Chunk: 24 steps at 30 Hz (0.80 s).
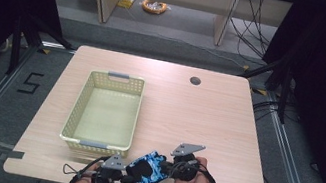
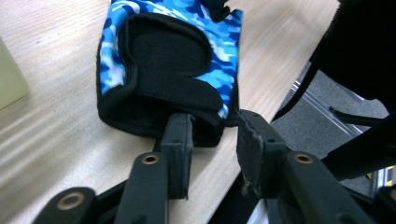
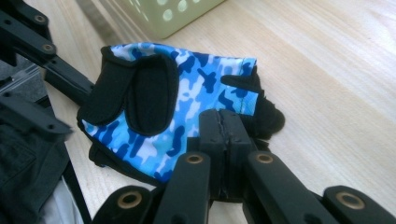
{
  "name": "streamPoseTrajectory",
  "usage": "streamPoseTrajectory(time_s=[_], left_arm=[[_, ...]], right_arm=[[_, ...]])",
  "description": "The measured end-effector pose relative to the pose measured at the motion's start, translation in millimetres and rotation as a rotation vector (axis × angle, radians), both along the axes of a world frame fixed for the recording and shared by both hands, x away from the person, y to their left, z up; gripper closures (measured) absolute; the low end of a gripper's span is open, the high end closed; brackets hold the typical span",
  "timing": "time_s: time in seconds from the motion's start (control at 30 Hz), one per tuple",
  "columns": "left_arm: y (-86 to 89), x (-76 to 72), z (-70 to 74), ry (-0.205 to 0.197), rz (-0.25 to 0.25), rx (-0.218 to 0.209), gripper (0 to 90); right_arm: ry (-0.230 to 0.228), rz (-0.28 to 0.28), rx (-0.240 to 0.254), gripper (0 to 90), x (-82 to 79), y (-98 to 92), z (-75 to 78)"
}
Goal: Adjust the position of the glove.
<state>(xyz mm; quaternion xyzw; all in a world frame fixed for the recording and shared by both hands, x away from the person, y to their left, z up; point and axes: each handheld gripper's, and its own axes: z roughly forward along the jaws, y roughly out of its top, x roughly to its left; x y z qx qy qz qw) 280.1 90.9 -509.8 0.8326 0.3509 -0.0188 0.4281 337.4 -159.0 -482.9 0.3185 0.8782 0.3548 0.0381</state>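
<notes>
A blue camouflage fingerless glove (image 1: pixel 150 168) with black palm padding lies flat on the wooden table (image 1: pixel 207 119) near its front edge. In the left gripper view the glove (image 2: pixel 168 56) lies just ahead of my left gripper (image 2: pixel 215 123), which is open; one jaw touches the black cuff and the glove's corner sits between the jaws. My left gripper (image 1: pixel 133 182) is at the glove's near-left end. My right gripper (image 1: pixel 166 167) is at its right side. Its jaws (image 3: pixel 226 116) are pressed together on the glove's (image 3: pixel 187 93) near edge.
A pale yellow-green perforated basket (image 1: pixel 77 107) stands empty on the table's left half, just behind the glove; its corner (image 3: pixel 173 14) is close by. A cable hole (image 1: pixel 195 81) is at the back right. The table's front edge and the floor rail lie right beside both grippers.
</notes>
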Motion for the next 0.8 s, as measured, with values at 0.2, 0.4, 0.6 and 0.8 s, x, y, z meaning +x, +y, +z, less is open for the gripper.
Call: streamPoseTrajectory(time_s=[0.2, 0.4, 0.6, 0.8], left_arm=[[-4.3, 0.5, -0.5, -0.008, 0.007, 0.0, 79.4], [-8.0, -4.1, 8.5, -0.017, -0.009, -0.036, 84.6], [-19.3, -4.0, 17.6, -0.005, -0.027, -0.091, 84.4], [-24.3, -0.4, 3.6, 0.031, -0.027, -0.062, 83.0]], right_arm=[[0.012, -0.003, 0.018, 89.6, 0.1, 0.4, 1.4], [0.0, 0.001, 0.063, 89.7, 2.2, -2.4, 11.8], [-0.02, -0.012, 0.073, 89.7, 7.1, -6.4, 22.6], [0.014, -0.019, 0.044, 89.6, 12.9, -4.7, 4.6]])
